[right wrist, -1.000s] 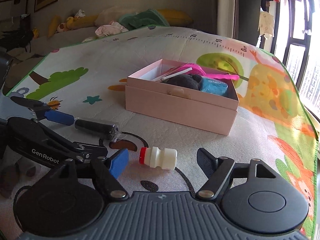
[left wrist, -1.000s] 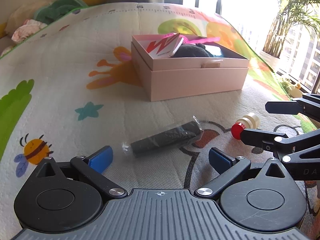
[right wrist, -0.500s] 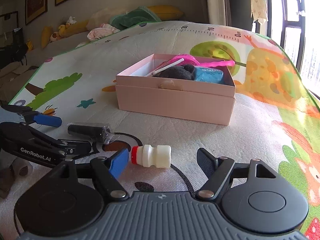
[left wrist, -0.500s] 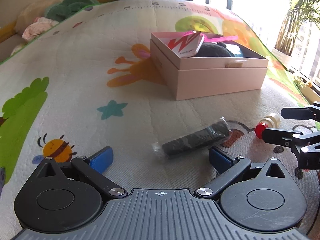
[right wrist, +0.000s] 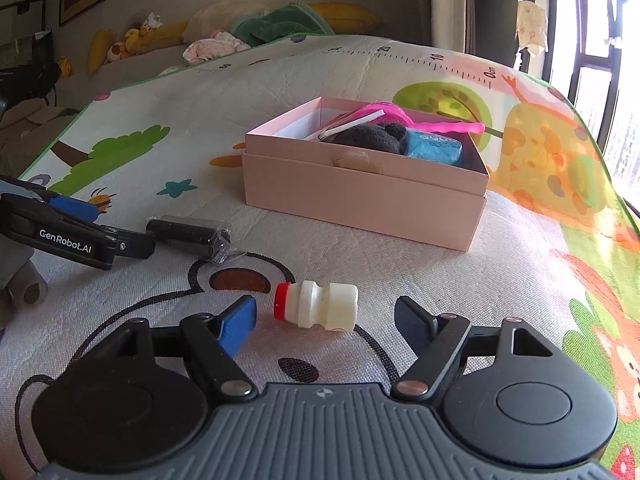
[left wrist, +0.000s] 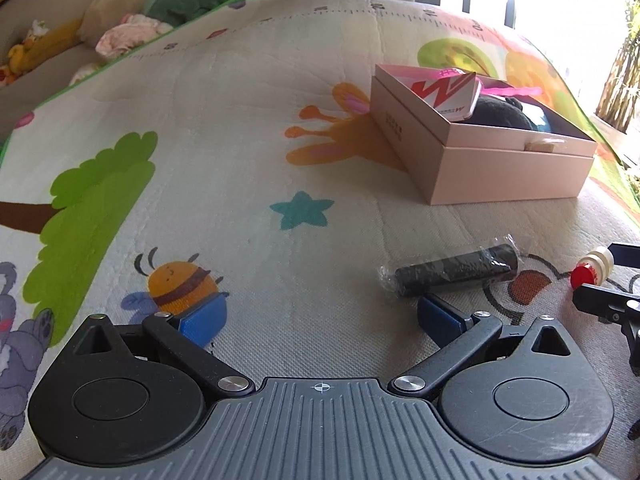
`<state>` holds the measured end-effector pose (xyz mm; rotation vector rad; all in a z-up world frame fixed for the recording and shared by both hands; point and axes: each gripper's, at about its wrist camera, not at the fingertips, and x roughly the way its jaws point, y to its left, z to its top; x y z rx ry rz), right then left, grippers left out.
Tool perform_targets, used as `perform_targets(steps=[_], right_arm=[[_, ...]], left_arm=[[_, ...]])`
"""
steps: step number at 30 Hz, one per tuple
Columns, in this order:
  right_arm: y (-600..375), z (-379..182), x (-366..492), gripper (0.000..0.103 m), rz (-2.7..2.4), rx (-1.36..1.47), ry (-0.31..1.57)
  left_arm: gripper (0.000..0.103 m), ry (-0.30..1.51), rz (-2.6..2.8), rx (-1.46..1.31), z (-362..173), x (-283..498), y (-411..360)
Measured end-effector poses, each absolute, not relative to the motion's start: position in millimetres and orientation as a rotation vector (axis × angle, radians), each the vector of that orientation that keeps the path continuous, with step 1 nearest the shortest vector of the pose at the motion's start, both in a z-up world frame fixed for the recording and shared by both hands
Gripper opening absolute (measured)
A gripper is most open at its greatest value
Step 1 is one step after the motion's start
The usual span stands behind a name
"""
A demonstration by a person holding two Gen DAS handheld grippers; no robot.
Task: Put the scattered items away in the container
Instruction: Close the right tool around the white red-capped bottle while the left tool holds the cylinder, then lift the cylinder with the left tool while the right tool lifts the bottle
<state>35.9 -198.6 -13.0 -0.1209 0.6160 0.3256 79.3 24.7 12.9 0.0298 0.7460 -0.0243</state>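
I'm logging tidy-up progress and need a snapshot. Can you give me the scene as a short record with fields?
surface: play mat
container: pink box, open
already in box: dark plush, blue pack, pink toy, red-and-white card
still loose: small white bottle, on its side; wrapped black cylinder
right gripper: closing around bottle, pads not touching
left gripper: open, cylinder just beyond its right finger

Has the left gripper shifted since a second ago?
Yes. The left gripper slid left: the wrapped black tube was centred between its fingers, now lies by its right finger.
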Motion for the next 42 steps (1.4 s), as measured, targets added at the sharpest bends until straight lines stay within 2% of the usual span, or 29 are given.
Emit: perform_targets(steps=[2,5,11,15,20,27,37,39,42], right_arm=[[-200,-14,38,0.053,0.324,-0.109,0.632],[-202,-15,38,0.043,0.333,-0.098,0.63],[-216,-10,29,0.043,0.286,-0.029,0.576],[-228,-13,27,0.043,0.247,0.015,0.573],[-231,-16,30,0.043,0.248,0.037,0.595],[-226,-17,27,0.043,0.262,0.015,0.587],[-225,-17,28,0.043,0.259,0.0,0.591],[-225,-18,28,0.043,0.258,-0.001,0.591],[-225,-18,28,0.043,0.258,-0.003,0.592]], left_arm=[[0.103,0.75,-0.02,0.024,14,79,24],[0.103,0.749,-0.014,0.012,17,76,22],[0.103,0.689,-0.144,-0.075,34,63,6],[0.103,0.645,-0.156,0.009,38,65,-23],[0.103,0.688,-0.109,0.042,26,84,-45],[0.103,0.746,-0.086,-0.024,16,98,-34],[0.103,0.724,-0.124,-0.077,16,97,-26],[0.102,0.723,-0.13,-0.076,16,97,-26],[0.093,0.717,-0.136,-0.061,17,96,-28]])
